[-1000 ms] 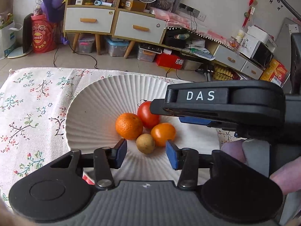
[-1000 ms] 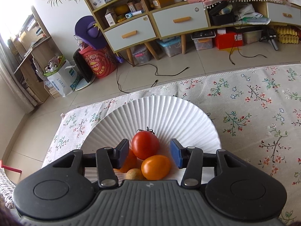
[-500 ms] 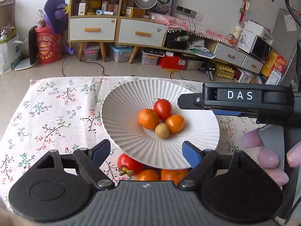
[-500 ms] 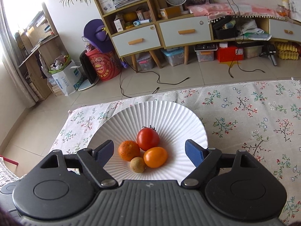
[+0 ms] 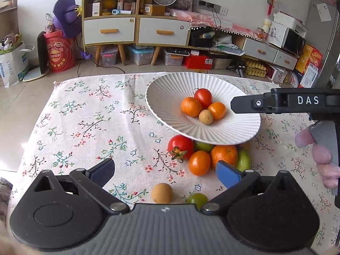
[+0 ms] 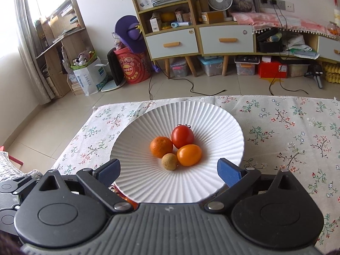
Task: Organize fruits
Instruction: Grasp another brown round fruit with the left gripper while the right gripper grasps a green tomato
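Cluttered shelving and drawer units are lining the far wall of a lived-in room, and nearer the cameras a desk under a floral cloth is carrying everything the task concerns.

On the right half of that cloth the plate is sitting, a wide ribbed white dish, seemingly serving as the collecting place, since four fruits are already clustering in its dip: a tomato at the far side, a mandarin to its left, an orange tomato to the right and a small tan fruit nearest. They are touching one another, probably because the plate's slope is rolling them to the middle.

Loose fruit is still waiting on the cloth by the plate's near rim, partly hidden beneath it: a stemmed tomato, an orange fruit, a mandarin and green ones. Nearer still, a tan fruit and a green one are lying apart.

Both tools have just been opening. The left hand-held gripper is hovering over the loose fruit with jaws spread wide and gripping nothing. The right hand-held gripper is standing equally wide over the plate's near rim, also gripping nothing, so both look ready for another pick.
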The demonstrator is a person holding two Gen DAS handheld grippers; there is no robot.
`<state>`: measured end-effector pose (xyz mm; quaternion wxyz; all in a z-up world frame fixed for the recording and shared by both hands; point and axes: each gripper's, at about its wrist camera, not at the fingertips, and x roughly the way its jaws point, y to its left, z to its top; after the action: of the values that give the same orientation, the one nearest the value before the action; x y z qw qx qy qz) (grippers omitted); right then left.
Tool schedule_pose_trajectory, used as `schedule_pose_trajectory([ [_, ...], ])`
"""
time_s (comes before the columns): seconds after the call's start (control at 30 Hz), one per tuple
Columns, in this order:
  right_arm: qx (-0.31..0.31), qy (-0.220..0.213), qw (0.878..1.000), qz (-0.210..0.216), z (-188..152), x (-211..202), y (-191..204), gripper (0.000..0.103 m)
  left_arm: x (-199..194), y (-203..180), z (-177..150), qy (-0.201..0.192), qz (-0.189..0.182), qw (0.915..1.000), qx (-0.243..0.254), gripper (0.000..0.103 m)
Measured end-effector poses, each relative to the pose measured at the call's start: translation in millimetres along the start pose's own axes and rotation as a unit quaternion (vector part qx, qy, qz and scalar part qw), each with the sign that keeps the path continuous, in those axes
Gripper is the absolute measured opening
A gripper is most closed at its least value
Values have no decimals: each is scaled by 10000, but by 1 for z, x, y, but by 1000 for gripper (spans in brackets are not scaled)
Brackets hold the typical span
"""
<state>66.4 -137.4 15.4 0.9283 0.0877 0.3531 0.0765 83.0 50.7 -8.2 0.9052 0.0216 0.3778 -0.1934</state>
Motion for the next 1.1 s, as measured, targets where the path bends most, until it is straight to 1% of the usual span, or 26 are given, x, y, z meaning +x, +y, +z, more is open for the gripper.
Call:
schedule_pose_trajectory([
  [0.3,-453,202,9987,80,-23,-4,10,98,1,19,-18,117,46,9998,-166,100],
  [0.5,-626,380,9973,65,-47,-4,11,98,1,21,-30,257,-60,9996,35,100],
  [0.53,-644,424,9970,60,-49,-3,11,97,2,21,-33,291,-78,9995,59,100],
  [0.67,-796,540,9953,67,-56,0,13,88,3,20,-39,410,-209,9988,140,98],
  [0.7,-841,539,9950,68,-57,0,14,86,4,19,-40,428,-240,9987,160,96],
  [0.77,-904,549,9944,86,-59,-2,15,77,4,16,-40,487,-304,9982,187,92],
  [0.8,-904,548,9943,100,-58,-3,16,75,4,15,-40,497,-332,9980,209,90],
  [0.9,-858,552,9947,129,-58,-3,16,67,3,8,-39,521,-462,9971,294,76],
  [0.93,-873,567,9945,129,-58,-3,16,62,3,7,-39,526,-498,9969,301,73],
  [1.0,-926,573,9940,65,-59,-1,17,58,2,4,-39,535,-530,9967,287,63],
  [1.03,-952,571,9938,47,-59,0,17,57,1,3,-39,543,-550,9966,292,60],
  [1.1,-992,572,9934,-39,-59,1,16,51,2,2,-39,553,-568,9963,330,49],
])
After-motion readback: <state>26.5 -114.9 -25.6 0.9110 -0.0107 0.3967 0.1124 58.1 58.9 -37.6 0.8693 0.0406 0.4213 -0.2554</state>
